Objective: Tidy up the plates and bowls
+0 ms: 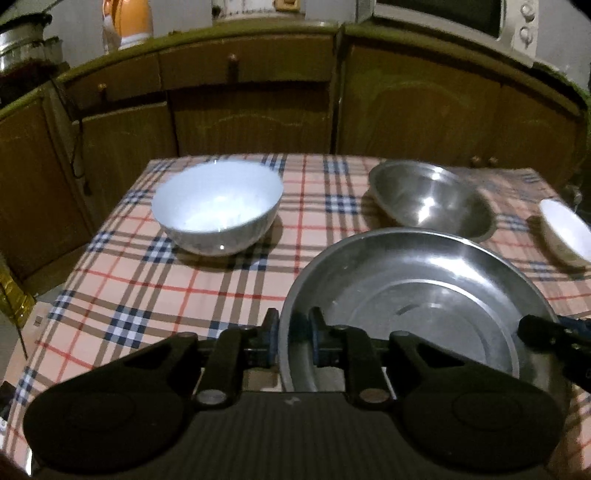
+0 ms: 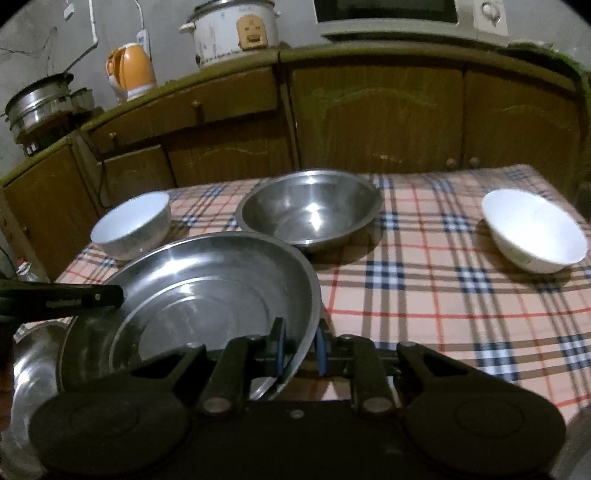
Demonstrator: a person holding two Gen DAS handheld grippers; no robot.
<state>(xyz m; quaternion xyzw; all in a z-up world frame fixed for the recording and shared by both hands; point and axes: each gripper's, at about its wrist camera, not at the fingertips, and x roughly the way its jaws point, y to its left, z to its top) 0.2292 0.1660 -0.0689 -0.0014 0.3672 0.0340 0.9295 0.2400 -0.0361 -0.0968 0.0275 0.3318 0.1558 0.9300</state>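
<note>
Right wrist: steel bowl (image 2: 309, 211) beyond plate (image 2: 207, 280).

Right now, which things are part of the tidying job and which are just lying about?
Job: steel plate, held by both grippers (left, right); steel bowl; two white bowls.
Lying about: kettle, rice cooker, microwave, steel pots.

Steel plate (image 1: 424, 295), steel bowl (image 1: 428, 199), two white bowls (image 1: 218, 206) on checked cloth

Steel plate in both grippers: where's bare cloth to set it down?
Widest bare patch: right wrist view, tablecloth between steel bowl and small white bowl. Another before the big white bowl. Crowded around the steel plate.
</note>
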